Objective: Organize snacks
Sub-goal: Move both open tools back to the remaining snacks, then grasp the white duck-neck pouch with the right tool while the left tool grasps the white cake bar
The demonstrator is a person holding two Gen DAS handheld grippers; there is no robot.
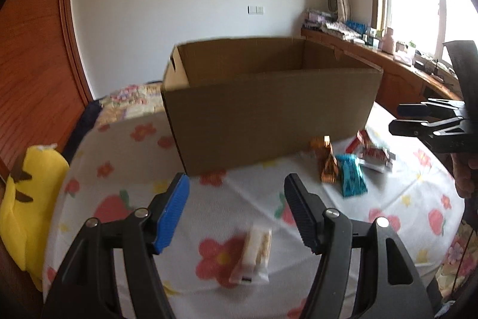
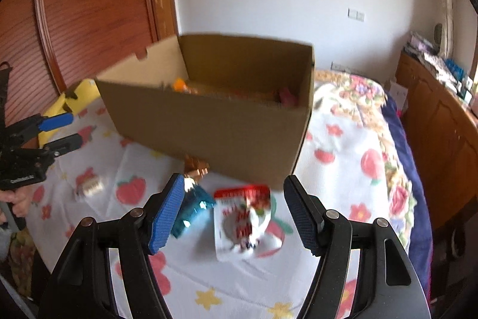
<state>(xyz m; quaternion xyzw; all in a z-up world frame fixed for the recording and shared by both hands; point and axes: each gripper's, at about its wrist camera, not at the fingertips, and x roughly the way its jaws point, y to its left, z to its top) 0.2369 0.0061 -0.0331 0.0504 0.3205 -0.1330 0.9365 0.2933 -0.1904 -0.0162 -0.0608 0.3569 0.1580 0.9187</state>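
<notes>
An open cardboard box (image 1: 269, 106) stands on the flowered cloth; it also shows in the right wrist view (image 2: 209, 121), with some snacks inside. My left gripper (image 1: 236, 184) is open and empty above a white and beige snack packet (image 1: 254, 256). My right gripper (image 2: 233, 184) is open and empty above a red and white pouch (image 2: 245, 220). A teal packet (image 2: 194, 205) and a copper foil packet (image 2: 195, 166) lie left of the pouch. From the left wrist, the copper (image 1: 327, 163), teal (image 1: 352, 175) and red and white (image 1: 373, 154) packets lie right of the box.
A yellow plush toy (image 1: 27, 199) lies at the cloth's left edge. A wooden wardrobe (image 2: 89, 5) stands behind. A wooden sideboard (image 1: 403, 71) with clutter runs under the window. A quilted bed (image 2: 373, 121) extends past the box.
</notes>
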